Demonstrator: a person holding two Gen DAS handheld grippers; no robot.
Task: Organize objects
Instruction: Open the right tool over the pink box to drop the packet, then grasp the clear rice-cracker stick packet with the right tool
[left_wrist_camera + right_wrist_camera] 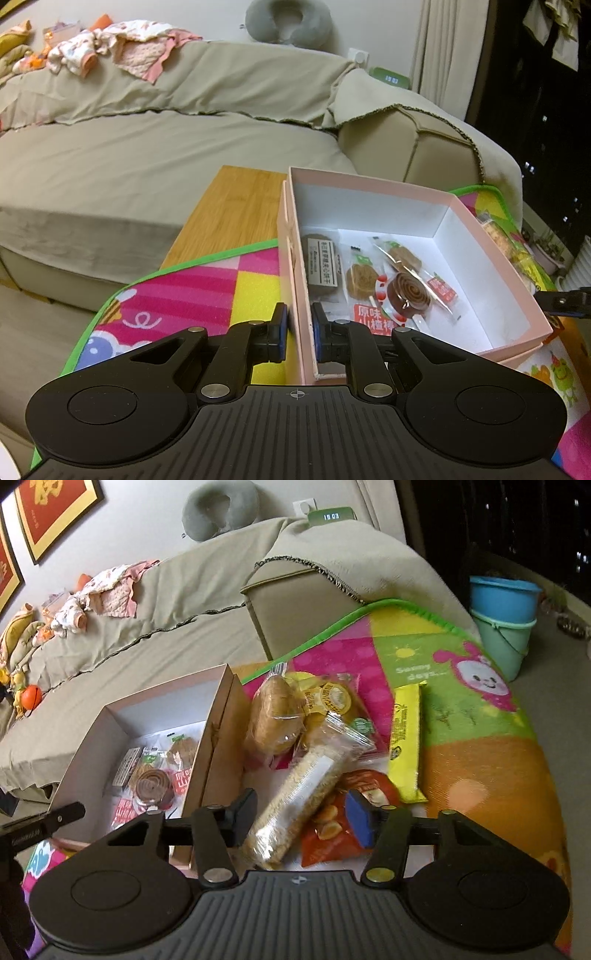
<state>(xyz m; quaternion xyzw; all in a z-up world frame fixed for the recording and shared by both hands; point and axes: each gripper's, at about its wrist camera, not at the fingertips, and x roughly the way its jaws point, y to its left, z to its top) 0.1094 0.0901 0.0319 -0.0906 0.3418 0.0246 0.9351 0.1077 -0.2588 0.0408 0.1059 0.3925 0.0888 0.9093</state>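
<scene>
Left gripper (pixel 300 332) clamped narrow on near wall of pink box (pixel 491 240). Box at 12 o'clock on play mat (pixel 221 280), holding about five wrapped snacks; one reads 原味山楂. Right gripper (pixel 303 821) wide, straddling grain bar (pixel 306 786), pads clear. Outside box: about five snacks. Clock (pixel 331 516) reads 19:03.

**Two matching black handheld grippers**

The left gripper (pixel 299 326) has a ribbed charcoal body with a small white crosshair mark at its front edge. On either side sits a broad black lobe with a shallow round disc recessed into it. Black linkage bars run forward from silver round-headed pivots to the fingers (pixel 279 332), which are black blocks faced with blue pads.

The right gripper (pixel 303 818) is the same build: ribbed grey-black body, crosshair mark, disc-marked lobes, silver pivots, one brassy. Its fingers (pixel 360 821) carry blue pads too.
</scene>
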